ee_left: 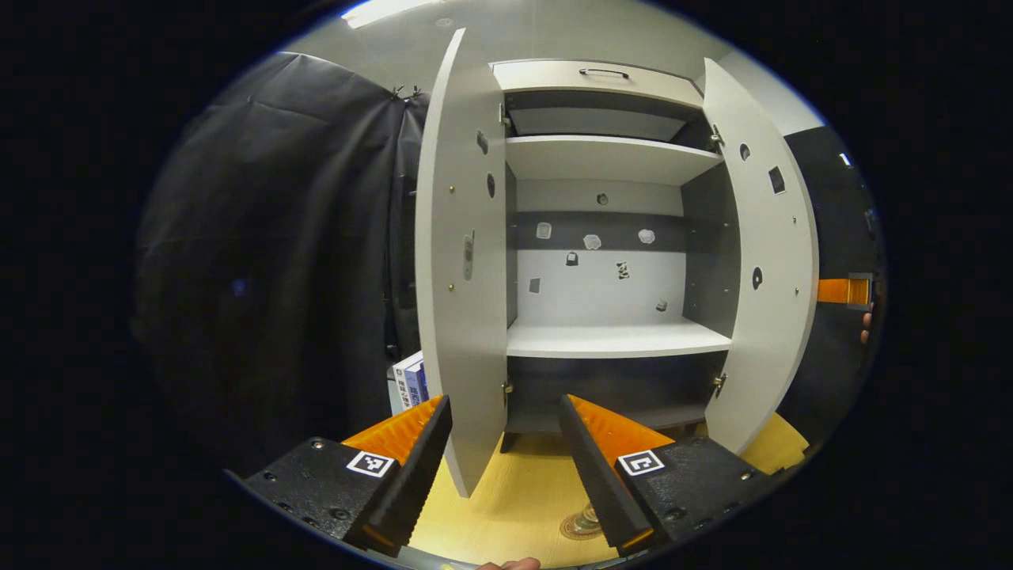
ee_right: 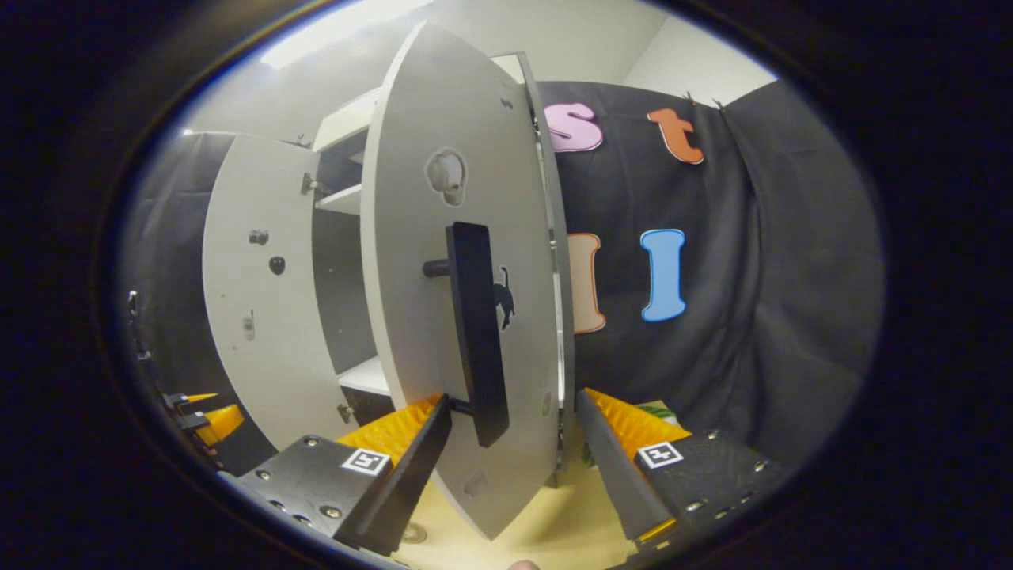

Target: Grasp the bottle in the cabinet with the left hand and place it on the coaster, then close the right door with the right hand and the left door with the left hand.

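below left tongs [ee_left: 506,447] agape, bottle [ee_left: 587,518] half hidden, right tongs [ee_right: 514,443] agape astride right door [ee_right: 463,317]

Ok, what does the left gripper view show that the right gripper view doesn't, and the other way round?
Left gripper view: the cabinet shelves seen head-on and bare, the top drawer, and the bottle standing on the coaster beside the open left gripper.
Right gripper view: the outer face of the right door, with its black handle between the fingers of the open right gripper.
Shared: the left door and the right door, both open, and the wooden table.
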{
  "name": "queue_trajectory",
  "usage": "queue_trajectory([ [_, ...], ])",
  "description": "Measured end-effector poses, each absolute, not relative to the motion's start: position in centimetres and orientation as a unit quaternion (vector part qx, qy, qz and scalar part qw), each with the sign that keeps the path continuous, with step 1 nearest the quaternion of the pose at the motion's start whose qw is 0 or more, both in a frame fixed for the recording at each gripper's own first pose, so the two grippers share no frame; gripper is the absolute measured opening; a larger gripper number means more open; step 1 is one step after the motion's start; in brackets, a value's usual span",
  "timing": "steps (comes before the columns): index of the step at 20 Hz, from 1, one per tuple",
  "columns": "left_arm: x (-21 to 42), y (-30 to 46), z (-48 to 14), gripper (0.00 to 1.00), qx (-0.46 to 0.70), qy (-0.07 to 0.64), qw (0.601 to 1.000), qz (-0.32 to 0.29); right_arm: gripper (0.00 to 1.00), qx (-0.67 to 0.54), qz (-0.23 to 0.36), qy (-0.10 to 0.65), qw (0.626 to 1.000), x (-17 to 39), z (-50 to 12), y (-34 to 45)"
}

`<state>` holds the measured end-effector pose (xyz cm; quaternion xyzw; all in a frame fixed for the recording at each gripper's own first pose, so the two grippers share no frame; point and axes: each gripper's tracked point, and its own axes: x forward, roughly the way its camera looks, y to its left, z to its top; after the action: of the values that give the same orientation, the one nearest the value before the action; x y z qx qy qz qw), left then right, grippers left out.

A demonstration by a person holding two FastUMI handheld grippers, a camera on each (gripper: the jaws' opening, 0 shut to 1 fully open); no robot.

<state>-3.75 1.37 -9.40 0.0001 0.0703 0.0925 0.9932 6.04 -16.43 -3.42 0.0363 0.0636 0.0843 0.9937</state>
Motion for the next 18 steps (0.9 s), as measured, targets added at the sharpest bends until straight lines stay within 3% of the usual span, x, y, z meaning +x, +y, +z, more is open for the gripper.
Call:
queue_trajectory([
  [18,-3.4,7.3,-8.4,0.88,-0.021,0.055,0.990,0.132,1.00,0.029,0.109,0.046,0.993,12.5,-4.2,-6.2],
])
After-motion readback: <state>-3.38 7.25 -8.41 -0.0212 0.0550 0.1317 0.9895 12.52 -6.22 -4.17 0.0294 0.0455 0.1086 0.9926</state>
